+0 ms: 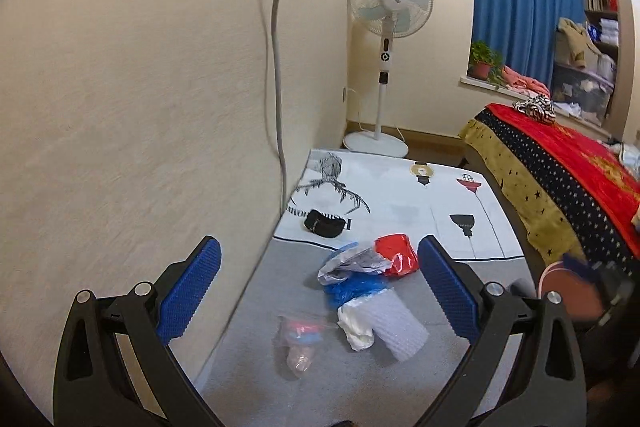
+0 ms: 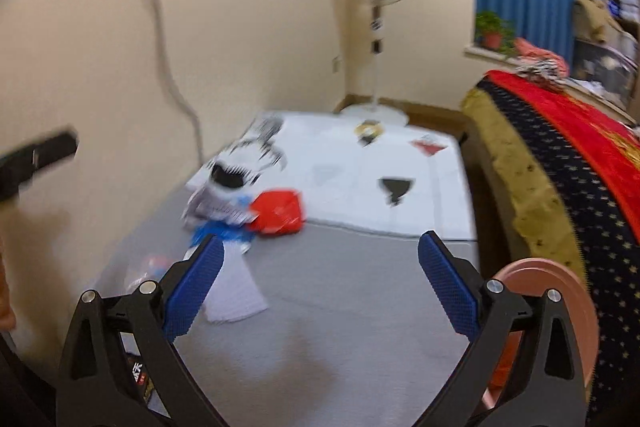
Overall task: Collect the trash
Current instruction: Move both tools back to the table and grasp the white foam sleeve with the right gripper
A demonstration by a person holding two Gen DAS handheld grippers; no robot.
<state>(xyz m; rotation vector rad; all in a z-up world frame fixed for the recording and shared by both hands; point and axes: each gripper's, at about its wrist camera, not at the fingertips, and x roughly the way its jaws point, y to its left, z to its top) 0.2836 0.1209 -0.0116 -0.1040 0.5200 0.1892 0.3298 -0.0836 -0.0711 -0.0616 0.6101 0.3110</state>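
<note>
**Trash still on the floor, both tools empty**

From where I stand, nothing has been gathered yet. The trash pile [image 1: 366,291] lies on the grey carpet [image 1: 360,379], close to the wall, and I will place everything from it. It is a loose heap: a red plastic bag [image 1: 397,255] on the far side, crumpled grey-and-clear wrap [image 1: 352,265] and blue plastic [image 1: 352,291] in the middle, a white ribbed sheet [image 1: 394,331] at the near end. Just beside the heap, toward the wall, sits a small clear bag [image 1: 298,341]. Beyond it, on the white printed mat [image 1: 400,203], rests a black pouch [image 1: 325,223].

The left hand-held gripper [image 1: 320,289] hangs above the pile with its fingers spread wide, gripping nothing. The right hand-held gripper [image 2: 320,285] is likewise spread and empty, off to the bed side of the pile. A pink bin [image 2: 560,307] stands further that way, beside the bed [image 2: 560,163], its contents hidden from me.

By my reckoning the whole job remains: every piece is yet to be lifted and carried over.
</note>
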